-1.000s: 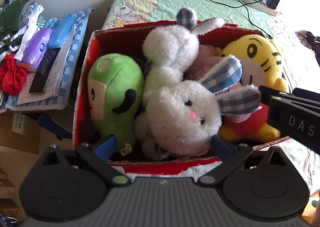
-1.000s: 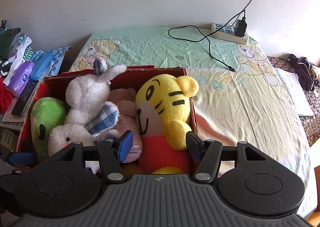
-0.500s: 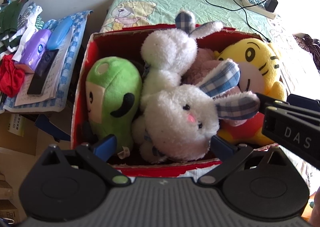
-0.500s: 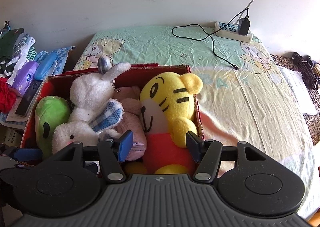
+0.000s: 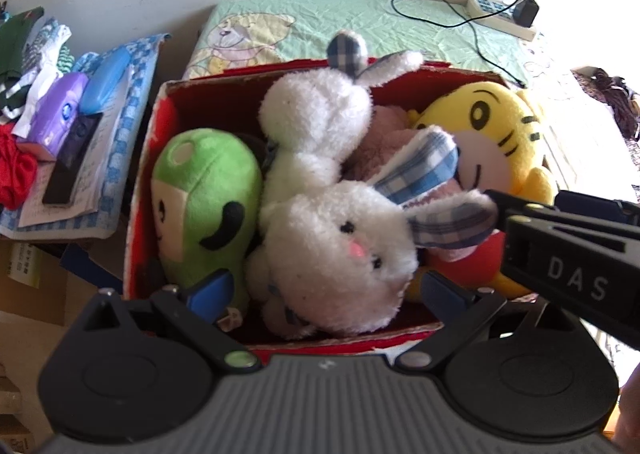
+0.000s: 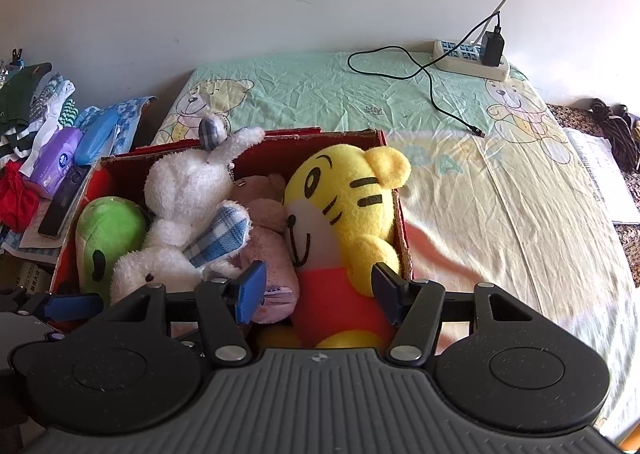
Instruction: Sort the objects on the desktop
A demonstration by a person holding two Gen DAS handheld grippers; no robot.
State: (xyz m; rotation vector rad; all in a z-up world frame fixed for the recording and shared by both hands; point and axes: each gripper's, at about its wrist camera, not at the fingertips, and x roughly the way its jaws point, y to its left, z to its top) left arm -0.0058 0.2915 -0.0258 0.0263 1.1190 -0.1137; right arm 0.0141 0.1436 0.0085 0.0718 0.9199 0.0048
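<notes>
Two open grippers, left (image 5: 326, 292) and right (image 6: 318, 288), hover over red box (image 6: 304, 133).

White letters "DAS" stand on the black body of the right gripper (image 5: 568, 274) in the left wrist view.
</notes>
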